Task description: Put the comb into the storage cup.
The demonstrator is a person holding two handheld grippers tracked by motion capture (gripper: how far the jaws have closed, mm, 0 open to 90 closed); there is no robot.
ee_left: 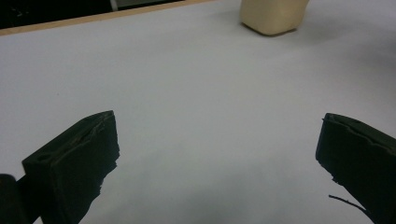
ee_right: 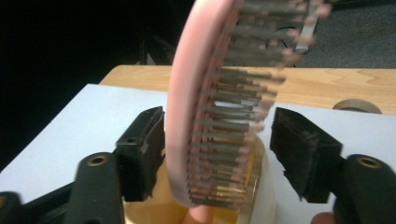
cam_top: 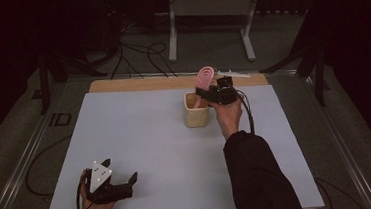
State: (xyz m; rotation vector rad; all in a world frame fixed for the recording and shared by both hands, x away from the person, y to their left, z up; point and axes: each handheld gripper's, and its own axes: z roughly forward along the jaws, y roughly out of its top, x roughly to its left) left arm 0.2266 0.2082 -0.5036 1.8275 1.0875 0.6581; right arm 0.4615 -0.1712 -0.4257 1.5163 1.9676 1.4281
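A pink hairbrush [cam_top: 204, 78] stands head-up in a cream cup [cam_top: 196, 114] at the back middle of the white table [cam_top: 141, 138]. My right gripper [cam_top: 213, 93] is at the cup's right side, level with the brush head. In the right gripper view its jaws are open either side of the hairbrush [ee_right: 210, 116]: the left jaw is close against the pink back, the right jaw is clear of the bristles, and the cup [ee_right: 264, 196] is below. My left gripper [cam_top: 122, 169] rests open at the front left, with nothing between its jaws [ee_left: 217, 140]. The cup [ee_left: 273, 16] is far ahead of it.
A wooden strip [cam_top: 137, 84] runs along the table's back edge, with a roll of tape [ee_right: 357, 105] and a white object [cam_top: 234, 73] on it. Beyond the table stand a metal frame [cam_top: 211, 7] and cables [cam_top: 139, 55] on the floor.
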